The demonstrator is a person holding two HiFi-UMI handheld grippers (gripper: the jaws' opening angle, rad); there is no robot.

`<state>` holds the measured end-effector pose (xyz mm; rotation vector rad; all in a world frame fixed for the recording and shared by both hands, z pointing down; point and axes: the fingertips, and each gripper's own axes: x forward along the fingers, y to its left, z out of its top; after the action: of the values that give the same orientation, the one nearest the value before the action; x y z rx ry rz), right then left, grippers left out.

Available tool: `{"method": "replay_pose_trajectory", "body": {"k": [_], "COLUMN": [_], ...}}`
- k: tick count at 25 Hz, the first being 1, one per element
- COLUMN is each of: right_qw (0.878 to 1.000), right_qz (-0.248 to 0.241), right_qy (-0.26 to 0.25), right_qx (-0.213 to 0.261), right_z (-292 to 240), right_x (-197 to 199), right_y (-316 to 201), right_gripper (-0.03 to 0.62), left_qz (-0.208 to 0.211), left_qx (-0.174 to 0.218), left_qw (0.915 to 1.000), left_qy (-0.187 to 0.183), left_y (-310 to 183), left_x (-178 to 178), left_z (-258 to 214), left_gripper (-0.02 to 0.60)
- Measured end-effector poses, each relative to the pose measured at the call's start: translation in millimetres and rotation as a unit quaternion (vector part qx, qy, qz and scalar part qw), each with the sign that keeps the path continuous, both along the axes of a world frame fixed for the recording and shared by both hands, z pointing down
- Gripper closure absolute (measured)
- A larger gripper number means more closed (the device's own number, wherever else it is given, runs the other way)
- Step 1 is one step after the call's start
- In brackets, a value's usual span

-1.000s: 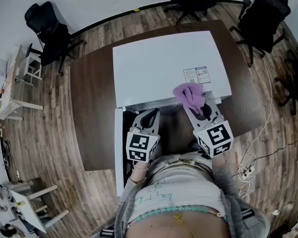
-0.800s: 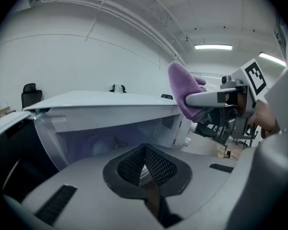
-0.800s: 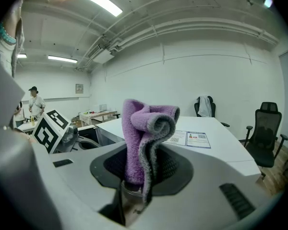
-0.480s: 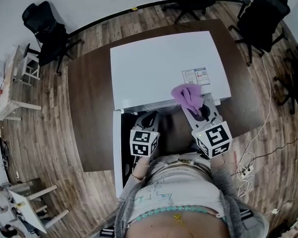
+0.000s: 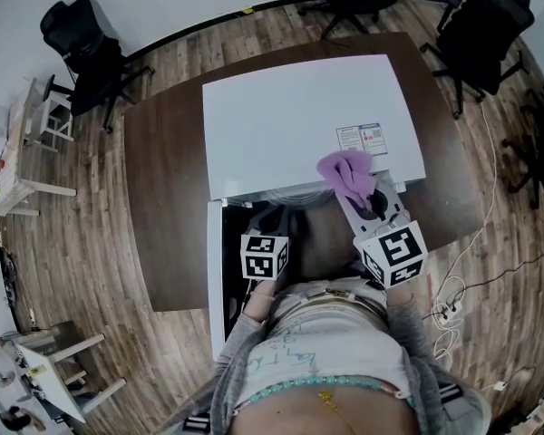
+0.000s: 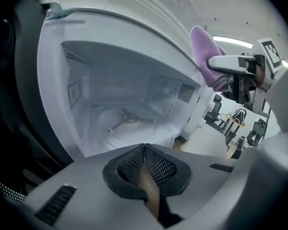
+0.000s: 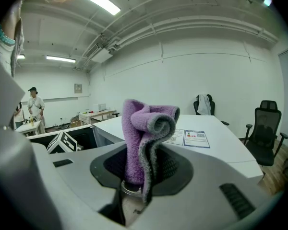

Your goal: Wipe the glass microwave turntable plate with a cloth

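So, the round clear glass turntable plate is only picked up in the left gripper view. It's lying flat on the floor of the white microwave cavity, in the lower middle of the frame. A brownish hub with thin arms can be seen through the glass. The plate looks a bit hazy, and nothing finer can be made out. In that same view the left gripper is shown with its jaws pressed together, nothing between them, pointed into the open cavity.

In the head view only the microwave's flat white top is given. A small printed sticker is seen near its lower right corner, and the door is swung open at the lower left.

The purple fleece cloth is best read in the right gripper view. It's bunched up and clamped between the jaws of the right gripper, sticking up in the centre of the frame. In the head view it is held at the lower right edge of the microwave top.

The microwave is carried by a dark brown table on a wood-plank floor. Black office chairs are scattered along the upper edge. Ceiling strip lights and a person at far left are caught only by the right gripper view.
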<state>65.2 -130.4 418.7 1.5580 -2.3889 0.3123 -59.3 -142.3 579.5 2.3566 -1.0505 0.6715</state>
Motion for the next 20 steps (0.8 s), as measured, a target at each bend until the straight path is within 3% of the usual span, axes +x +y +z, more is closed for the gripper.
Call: {"method": "replay_pose_trajectory", "body": {"k": [5, 10, 13, 17, 20], "right_qw": [1.0, 1.0, 1.0, 1.0, 1.0], "right_qz": [-0.003, -0.003, -0.004, -0.005, -0.007], "right_qy": [0.002, 0.003, 0.002, 0.004, 0.005], "right_qx": [0.0, 0.0, 0.001, 0.002, 0.002], "right_z": [-0.7, -0.3, 0.7, 0.8, 1.1], "right_x": [0.2, 0.4, 0.9, 0.3, 0.5], "right_y": [-0.2, -0.4, -0.5, -0.5, -0.6], "right_gripper": [0.48, 0.48, 0.48, 0.48, 0.48], "left_qz": [-0.064, -0.127, -0.142, -0.171, -0.186], "left_qx": [-0.041, -0.078, -0.093, -0.132, -0.149], "left_qw": [0.995, 0.977, 0.9699, 0.9543, 0.9427], "left_qy": [0.065, 0.153, 0.174, 0.207, 0.233], "left_y": [-2.0, 0.2, 2.6, 3.9, 3.5], "left_x": [-7.3, -4.0, 2.3, 2.3, 2.2], "left_z": [11.0, 14.1, 18.9, 29.4, 34.6], "left_gripper": [0.569, 0.561, 0.511, 0.431, 0.414]}}
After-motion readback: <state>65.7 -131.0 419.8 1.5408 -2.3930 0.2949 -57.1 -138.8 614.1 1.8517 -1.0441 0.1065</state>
